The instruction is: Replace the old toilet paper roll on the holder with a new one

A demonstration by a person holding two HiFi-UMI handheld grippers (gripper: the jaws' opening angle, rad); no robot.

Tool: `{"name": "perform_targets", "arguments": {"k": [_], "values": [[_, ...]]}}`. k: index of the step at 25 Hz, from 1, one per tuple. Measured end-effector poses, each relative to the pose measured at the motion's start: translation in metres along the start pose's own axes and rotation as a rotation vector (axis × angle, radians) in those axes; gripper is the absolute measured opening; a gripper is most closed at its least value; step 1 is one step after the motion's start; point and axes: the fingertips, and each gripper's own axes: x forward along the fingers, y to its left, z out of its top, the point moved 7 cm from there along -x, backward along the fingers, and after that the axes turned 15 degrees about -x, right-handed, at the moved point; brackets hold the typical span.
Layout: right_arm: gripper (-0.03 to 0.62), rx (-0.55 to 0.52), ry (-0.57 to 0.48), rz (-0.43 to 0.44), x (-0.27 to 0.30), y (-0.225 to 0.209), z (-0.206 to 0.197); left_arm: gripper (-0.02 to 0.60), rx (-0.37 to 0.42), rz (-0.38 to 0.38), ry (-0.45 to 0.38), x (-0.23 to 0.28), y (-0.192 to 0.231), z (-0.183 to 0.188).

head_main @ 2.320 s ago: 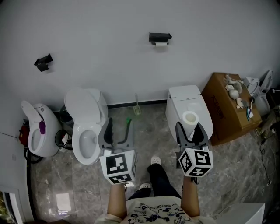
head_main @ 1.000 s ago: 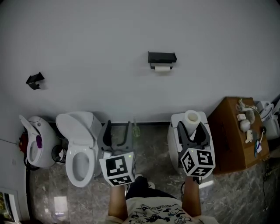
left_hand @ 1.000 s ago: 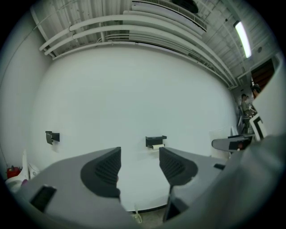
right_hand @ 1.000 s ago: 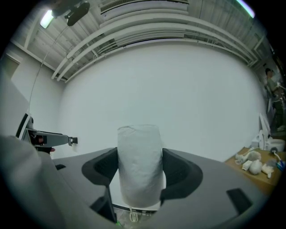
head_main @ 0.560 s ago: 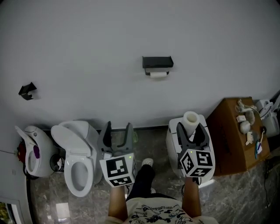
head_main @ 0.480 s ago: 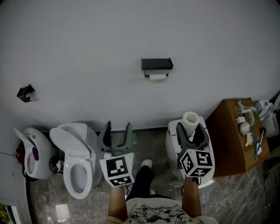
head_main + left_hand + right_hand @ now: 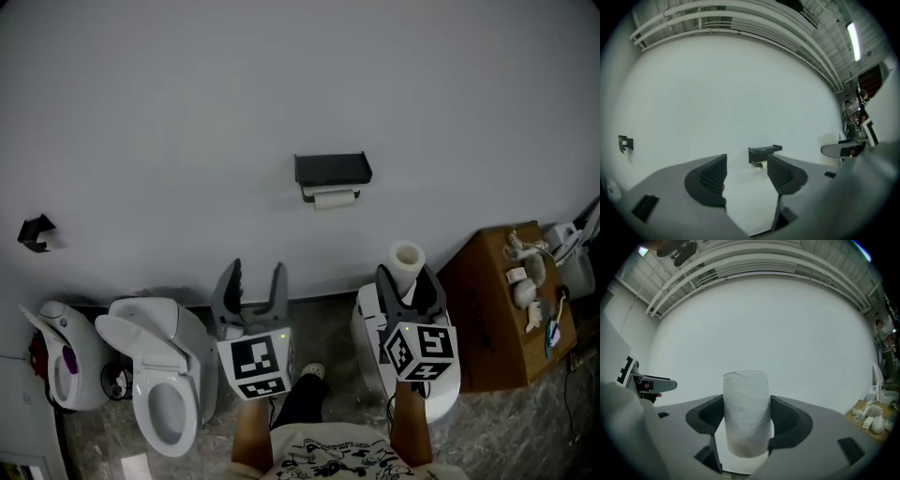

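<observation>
A black wall holder (image 7: pixel 333 170) with a thin, nearly spent roll (image 7: pixel 334 199) under it hangs on the white wall; the left gripper view shows the holder (image 7: pixel 764 153) straight beyond the jaws. My left gripper (image 7: pixel 251 285) is open and empty, held below and left of the holder. A full white toilet paper roll (image 7: pixel 407 256) stands upright in my right gripper (image 7: pixel 409 281), which is shut on it. In the right gripper view the roll (image 7: pixel 746 411) fills the gap between the pads.
Two toilets (image 7: pixel 169 375) (image 7: pixel 370 352) stand against the wall below the grippers, a third (image 7: pixel 58 366) at far left. A brown cardboard box (image 7: pixel 497 300) with small items on top sits at right. A small black bracket (image 7: pixel 36 232) is on the wall at left.
Both grippers have risen toward the wall holder, which now sits lower in the head view. The right gripper still carries the roll; the left stays open.
</observation>
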Motion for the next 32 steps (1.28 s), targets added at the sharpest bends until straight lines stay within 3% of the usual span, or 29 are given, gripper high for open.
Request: {"name": "perform_targets", "arguments": {"k": [13, 22, 32], "values": [[0.311, -0.005, 0.011, -0.062, 0.103, -0.024, 0.004, 0.253, 0.030, -0.048, 0.005, 0.115, 0.016, 0.014], [0.311, 0.002, 0.024, -0.073, 0.133, -0.032, -0.001, 0.252, 0.033, -0.046, 0.013, 0.149, 0.023, 0.013], [0.311, 0.006, 0.015, -0.024, 0.160, -0.051, 0.006, 0.252, 0.064, -0.023, 0.015, 0.167, 0.009, 0.022]]}}
